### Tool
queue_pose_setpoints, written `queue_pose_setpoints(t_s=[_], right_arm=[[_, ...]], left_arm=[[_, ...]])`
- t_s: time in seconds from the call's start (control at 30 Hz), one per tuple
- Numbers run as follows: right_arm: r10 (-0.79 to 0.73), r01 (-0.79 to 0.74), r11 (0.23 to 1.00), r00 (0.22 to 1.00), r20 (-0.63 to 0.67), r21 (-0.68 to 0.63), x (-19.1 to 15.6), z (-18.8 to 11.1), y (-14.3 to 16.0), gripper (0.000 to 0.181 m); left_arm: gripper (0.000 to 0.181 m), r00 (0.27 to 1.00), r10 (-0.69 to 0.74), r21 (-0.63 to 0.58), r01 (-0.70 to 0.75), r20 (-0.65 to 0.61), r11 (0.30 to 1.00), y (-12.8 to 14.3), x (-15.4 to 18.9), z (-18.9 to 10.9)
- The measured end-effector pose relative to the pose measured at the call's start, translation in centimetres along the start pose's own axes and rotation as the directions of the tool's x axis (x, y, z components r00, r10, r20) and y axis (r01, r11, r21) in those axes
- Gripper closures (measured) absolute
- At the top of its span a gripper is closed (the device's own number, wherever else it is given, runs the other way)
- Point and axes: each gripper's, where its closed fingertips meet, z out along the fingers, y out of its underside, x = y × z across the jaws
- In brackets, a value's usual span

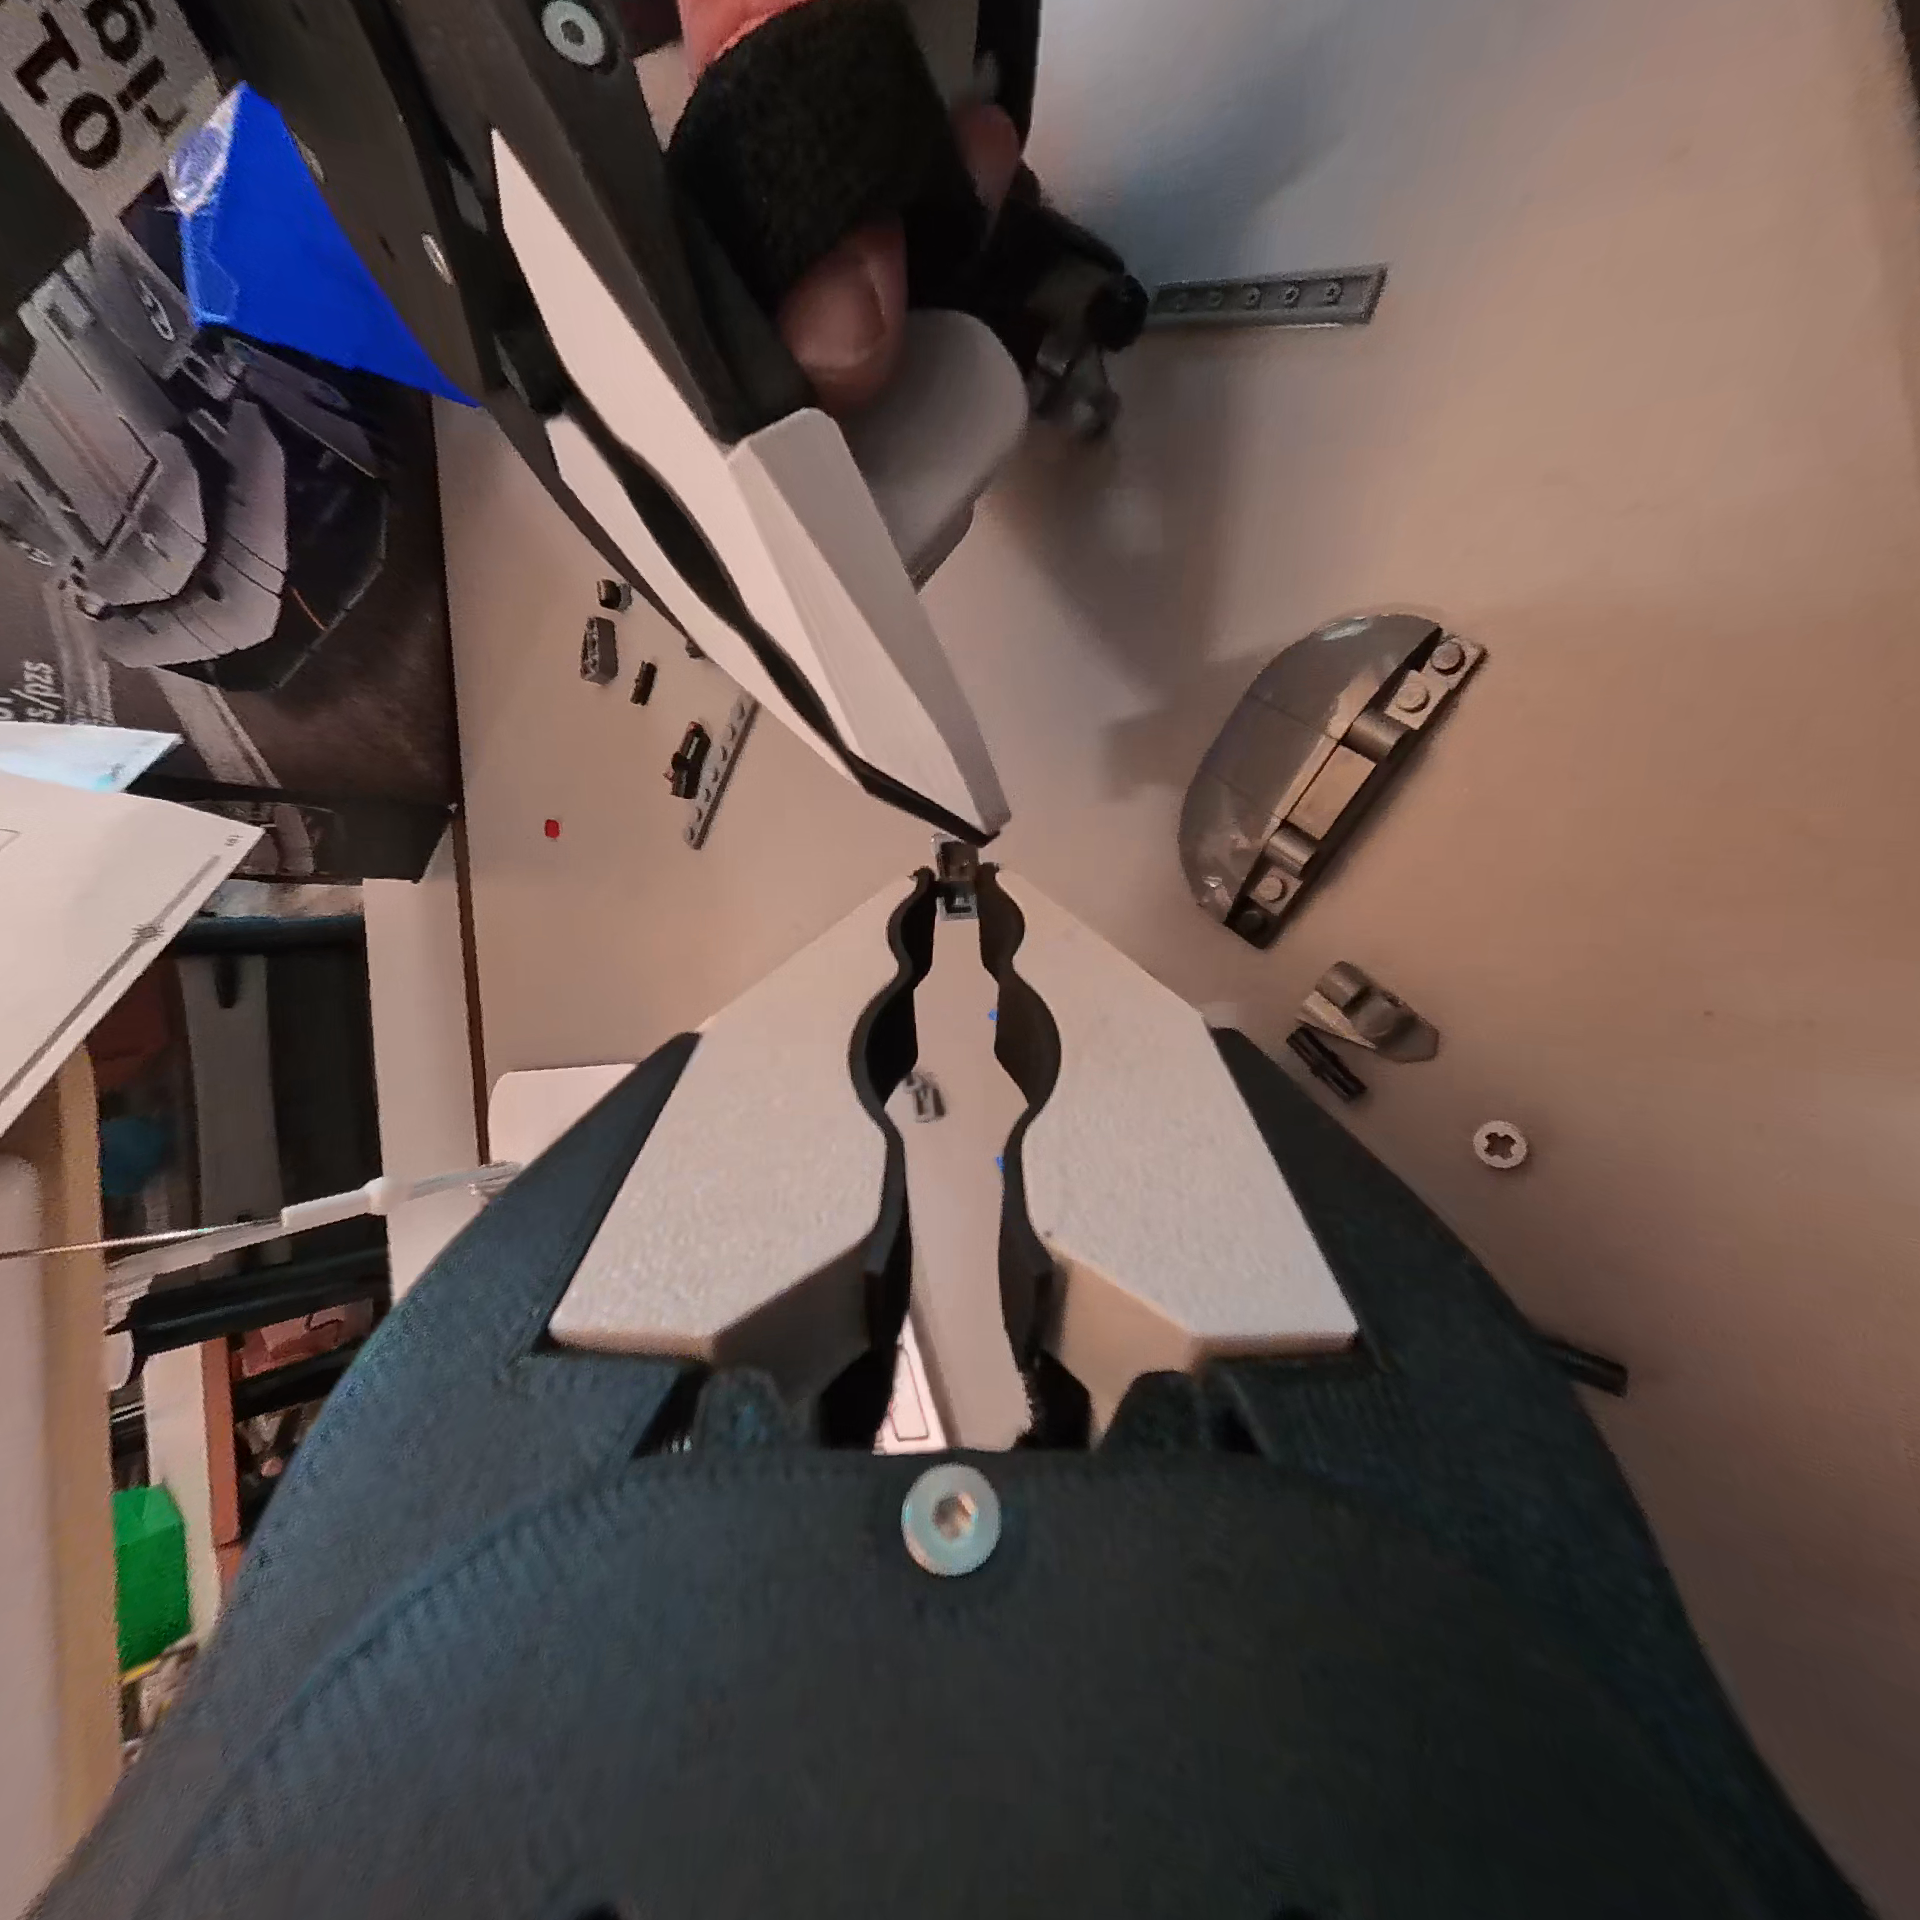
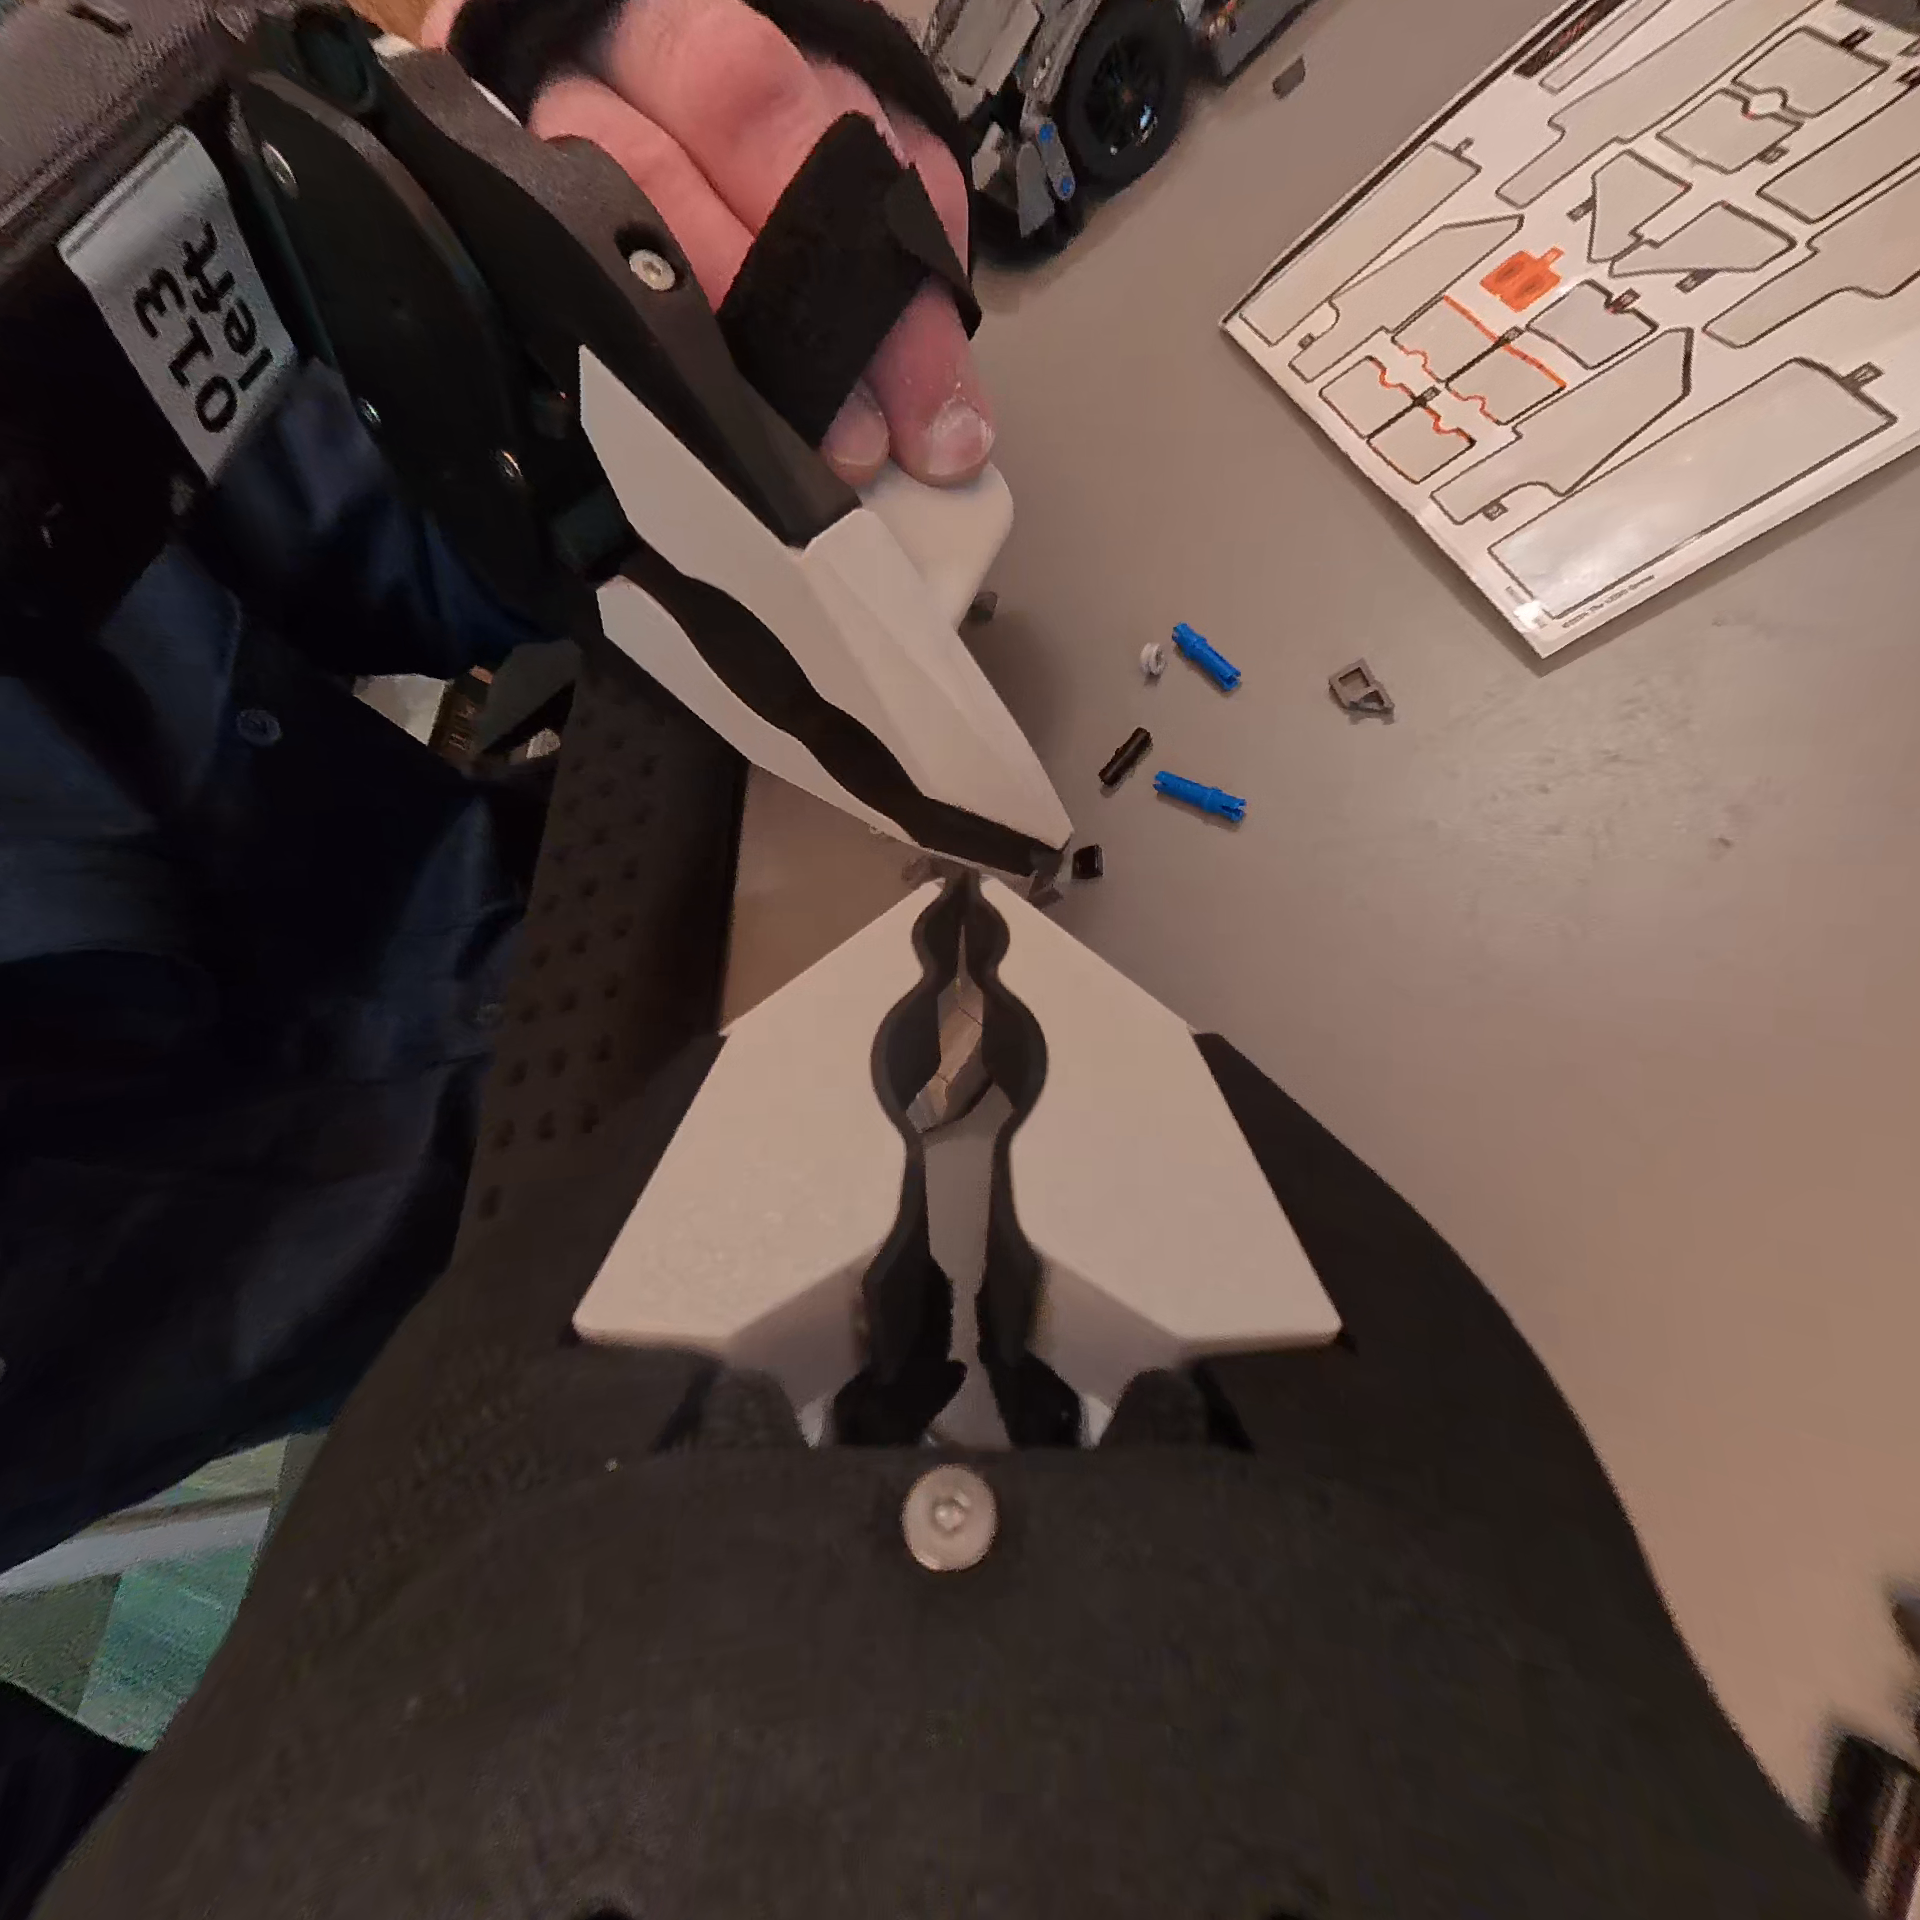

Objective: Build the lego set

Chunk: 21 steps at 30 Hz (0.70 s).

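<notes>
In the left wrist view my left gripper (image 1: 954,883) is shut on a small grey lego piece (image 1: 954,906) and holds it above the table. My right gripper (image 1: 985,831) comes in from the upper left, shut, with its tip against a tiny studded part (image 1: 951,854) on top of that piece. In the right wrist view my right gripper (image 2: 961,883) is nearly shut, and a grey sloped piece (image 2: 948,1086) shows between its pads. The left gripper (image 2: 1049,854) meets it tip to tip, with a small black piece (image 2: 1087,860) at the joint.
The lego box (image 1: 208,520), a grey curved assembly (image 1: 1330,769), a long grey plate (image 1: 1268,301) and a grey slope piece (image 1: 1371,1013) lie around. A sticker sheet (image 2: 1610,312), two blue pins (image 2: 1205,657) (image 2: 1200,798), a black pin (image 2: 1124,755) and the part-built car (image 2: 1070,94) lie farther off. My left and right fingertips are right by each other. The black pin (image 2: 1124,755) sits 7 centimeters or so from the ends of my left fingers.
</notes>
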Motion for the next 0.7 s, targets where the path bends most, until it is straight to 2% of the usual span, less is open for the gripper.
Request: queue_pose_setpoints(t_s=[0.4,0.7], right_arm=[[0.008,-0.008,0.999,1.0,0.003,0.035,0.07,-0.31,-0.5,0.181],[-0.068,0.07,0.997,0.995,-0.079,0.03,0.48,-0.74,-0.82,0.181]], left_arm=[[0.176,0.998,0.034,0.002,-0.034,0.05,0.999,-0.4,-0.49,-0.11],[0.175,1.0,-0.013,0.035,0.012,0.025,0.999,-0.48,-0.54,-0.31]])
